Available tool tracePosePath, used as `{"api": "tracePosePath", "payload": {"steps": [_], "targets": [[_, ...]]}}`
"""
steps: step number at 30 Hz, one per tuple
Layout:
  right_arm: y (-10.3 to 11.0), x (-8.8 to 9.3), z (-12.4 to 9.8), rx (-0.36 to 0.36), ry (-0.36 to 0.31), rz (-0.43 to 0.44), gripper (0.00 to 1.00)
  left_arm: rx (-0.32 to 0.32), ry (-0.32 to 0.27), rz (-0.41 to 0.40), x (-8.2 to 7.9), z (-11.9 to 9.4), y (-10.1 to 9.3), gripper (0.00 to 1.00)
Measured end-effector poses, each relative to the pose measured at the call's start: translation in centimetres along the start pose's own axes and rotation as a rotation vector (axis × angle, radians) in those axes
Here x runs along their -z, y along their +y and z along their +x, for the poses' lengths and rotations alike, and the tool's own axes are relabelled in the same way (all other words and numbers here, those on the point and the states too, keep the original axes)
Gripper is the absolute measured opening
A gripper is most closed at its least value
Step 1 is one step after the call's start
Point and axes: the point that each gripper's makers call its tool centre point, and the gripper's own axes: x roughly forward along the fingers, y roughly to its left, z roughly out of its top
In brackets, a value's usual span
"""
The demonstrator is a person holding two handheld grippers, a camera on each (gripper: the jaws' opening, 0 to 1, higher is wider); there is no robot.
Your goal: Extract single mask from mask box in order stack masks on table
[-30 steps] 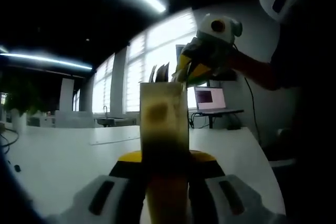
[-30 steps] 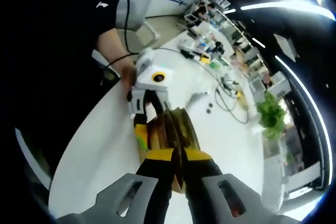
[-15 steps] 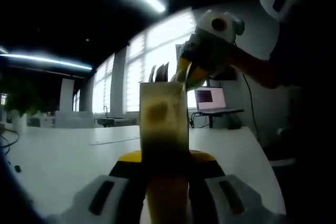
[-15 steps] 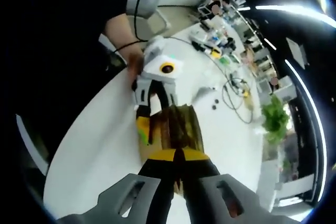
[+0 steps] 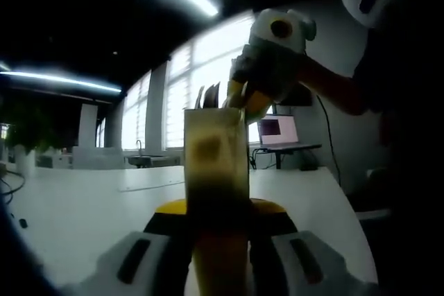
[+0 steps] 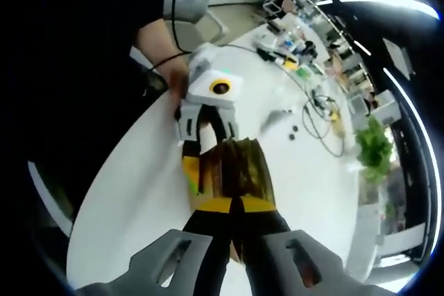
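Note:
A tan mask box (image 5: 216, 164) stands upright on the white table (image 5: 83, 206), and my left gripper (image 5: 216, 209) is shut on its lower sides. Dark mask edges (image 5: 208, 95) poke out of its top. My right gripper (image 5: 243, 98) reaches in from the upper right, its yellow tips at the box's top corner. In the right gripper view I look down on the box (image 6: 232, 171). My right gripper (image 6: 232, 206) has its jaws pressed together on a thin mask at the opening. The left gripper (image 6: 208, 150) holds the box from the far side, with a hand behind it.
An open laptop (image 5: 277, 129) sits on a stand behind the box. Cables (image 6: 319, 112), small dark items (image 6: 295, 132) and a green plant (image 6: 374, 150) lie toward the table's far end. The person's arm (image 6: 156, 39) and dark torso stand at the near table edge.
In the left gripper view the right gripper has shifted a little left and up over the box top. The box and left gripper have stayed put.

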Motion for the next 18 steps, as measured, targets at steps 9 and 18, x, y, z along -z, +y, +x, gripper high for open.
{"api": "tracePosePath", "payload": {"steps": [9, 18], "targets": [[0.05, -0.03, -0.01, 0.032, -0.037, 0.034, 0.0, 0.002, 0.0, -0.005, 0.0, 0.02, -0.06, 0.34], [-0.11, -0.08, -0.58, 0.089, -0.068, 0.08, 0.0, -0.003, 0.003, -0.007, 0.26, -0.14, 0.38, 0.33]]}}
